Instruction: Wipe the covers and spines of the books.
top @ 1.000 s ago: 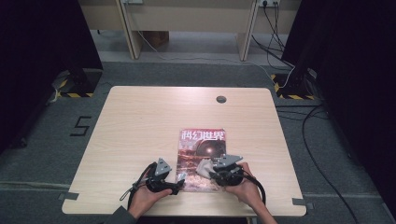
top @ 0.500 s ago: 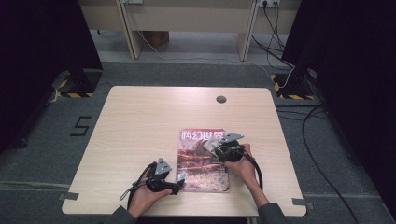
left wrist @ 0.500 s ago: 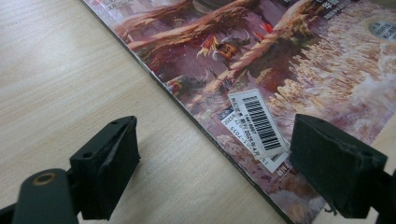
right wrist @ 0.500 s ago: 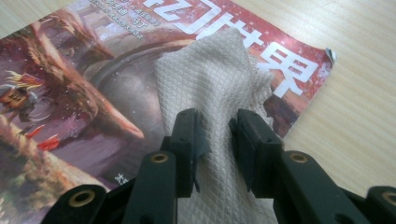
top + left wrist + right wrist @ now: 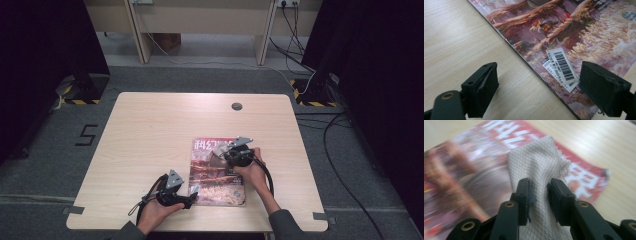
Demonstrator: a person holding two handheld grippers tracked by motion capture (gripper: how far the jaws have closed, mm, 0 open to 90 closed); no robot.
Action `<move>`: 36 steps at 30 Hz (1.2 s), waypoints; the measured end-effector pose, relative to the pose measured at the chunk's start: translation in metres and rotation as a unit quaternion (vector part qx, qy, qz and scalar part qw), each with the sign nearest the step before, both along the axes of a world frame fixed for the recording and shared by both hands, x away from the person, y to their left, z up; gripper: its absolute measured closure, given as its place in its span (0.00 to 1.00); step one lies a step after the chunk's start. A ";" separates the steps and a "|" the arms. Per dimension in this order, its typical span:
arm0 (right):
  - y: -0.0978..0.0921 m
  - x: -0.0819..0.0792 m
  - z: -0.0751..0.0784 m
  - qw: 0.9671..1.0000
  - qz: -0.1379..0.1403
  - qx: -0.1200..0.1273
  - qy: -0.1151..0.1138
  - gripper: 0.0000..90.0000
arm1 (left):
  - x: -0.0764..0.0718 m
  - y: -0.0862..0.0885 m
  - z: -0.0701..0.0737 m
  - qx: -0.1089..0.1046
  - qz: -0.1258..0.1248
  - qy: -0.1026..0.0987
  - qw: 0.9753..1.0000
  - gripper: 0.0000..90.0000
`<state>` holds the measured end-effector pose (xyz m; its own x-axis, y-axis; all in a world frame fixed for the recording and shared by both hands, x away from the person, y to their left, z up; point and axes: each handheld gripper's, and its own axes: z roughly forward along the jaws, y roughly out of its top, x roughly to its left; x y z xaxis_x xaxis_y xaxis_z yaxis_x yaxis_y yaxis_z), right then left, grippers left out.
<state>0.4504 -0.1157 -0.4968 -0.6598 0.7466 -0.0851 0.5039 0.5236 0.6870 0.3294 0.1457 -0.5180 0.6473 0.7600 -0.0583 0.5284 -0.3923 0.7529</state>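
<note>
High view: a magazine [image 5: 217, 172] with a red masthead is seen lying flat on the near right part of a light wooden table [image 5: 150, 135], its cover facing up. The right gripper [image 5: 220, 154] is held over the upper part of the cover, just below the masthead, and a pale cloth [image 5: 218, 155] is seen at its tip, resting against the cover. The left gripper [image 5: 192, 192] is positioned at the magazine's near left corner, with the person's left hand [image 5: 155, 212] behind it at the table's near edge.

Right gripper view: the two black jaws are closed on the cloth [image 5: 536, 177], a cream fabric with a diamond weave, which is pinched between them and stands up in a fold above the tips. The magazine cover [image 5: 461, 177] is recorded directly beneath and beyond the cloth, blurred.

Left gripper view: the jaws are spread wide apart and nothing is held between them. The magazine's left edge runs diagonally through the gap. One jaw is placed over bare tabletop [image 5: 454, 37], the other over the cover [image 5: 584, 35]. A white barcode label [image 5: 562, 66] on the cover lies between the jaws, nearer the second. Contact with the magazine cannot be confirmed.
</note>
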 end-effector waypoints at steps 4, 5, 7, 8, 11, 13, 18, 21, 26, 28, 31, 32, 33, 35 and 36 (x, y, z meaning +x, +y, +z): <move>-0.011 0.021 -0.001 0.999 -0.031 -0.003 -0.015 0.77 | -0.001 0.000 0.000 0.000 0.002 -0.002 1.000 0.16; -0.014 0.027 -0.002 0.999 -0.041 -0.002 -0.016 0.77 | -0.001 0.000 0.000 0.001 0.001 -0.004 1.000 0.17; -0.021 0.036 -0.002 0.998 -0.058 0.001 -0.017 0.77 | -0.001 0.000 0.000 0.004 0.000 -0.003 1.000 0.17; -0.023 0.039 -0.002 0.998 -0.063 0.004 -0.017 0.77 | -0.001 0.000 0.000 0.003 0.000 -0.003 1.000 0.17; -0.027 0.045 -0.002 0.997 -0.069 0.004 -0.014 0.77 | -0.001 -0.001 0.000 0.002 0.001 -0.005 1.000 0.17; -0.026 0.046 -0.001 0.997 -0.069 -0.002 -0.018 0.77 | -0.001 -0.001 0.000 0.002 0.001 -0.003 1.000 0.17; -0.028 0.049 -0.002 0.997 -0.077 0.006 -0.016 0.78 | -0.001 -0.001 0.000 0.002 0.002 -0.005 1.000 0.17; -0.022 0.045 -0.001 0.998 -0.063 -0.007 -0.020 0.80 | -0.001 -0.001 0.000 0.003 0.001 -0.002 1.000 0.17; 0.006 0.033 -0.001 1.000 0.010 0.001 -0.010 0.80 | -0.001 -0.001 0.001 0.005 0.000 -0.004 1.000 0.17; 0.013 0.031 0.000 1.000 0.019 -0.016 -0.018 0.80 | -0.002 -0.001 0.000 0.004 0.001 -0.007 1.000 0.17; 0.004 0.037 -0.001 1.000 0.000 -0.014 -0.025 0.79 | -0.002 -0.001 0.001 0.005 -0.001 -0.008 1.000 0.18; -0.002 0.040 -0.002 0.999 -0.017 -0.021 -0.034 0.79 | -0.002 -0.001 0.000 0.004 0.000 -0.007 1.000 0.18; -0.010 0.043 -0.002 0.998 -0.038 -0.026 -0.041 0.80 | -0.002 -0.001 0.000 0.002 0.001 -0.007 1.000 0.18; -0.025 0.047 -0.004 0.996 -0.078 -0.010 -0.039 0.80 | -0.002 -0.001 0.000 0.004 0.000 -0.007 1.000 0.18; -0.031 0.049 -0.004 0.996 -0.083 0.006 -0.032 0.80 | -0.001 -0.001 0.000 0.003 0.000 -0.006 1.000 0.18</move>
<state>0.4992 -0.1471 -0.5010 -0.5211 0.8461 -0.1127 0.5378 0.4279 0.7264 0.3279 0.1445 -0.5176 0.6474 0.7608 -0.0456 0.5193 -0.3965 0.7571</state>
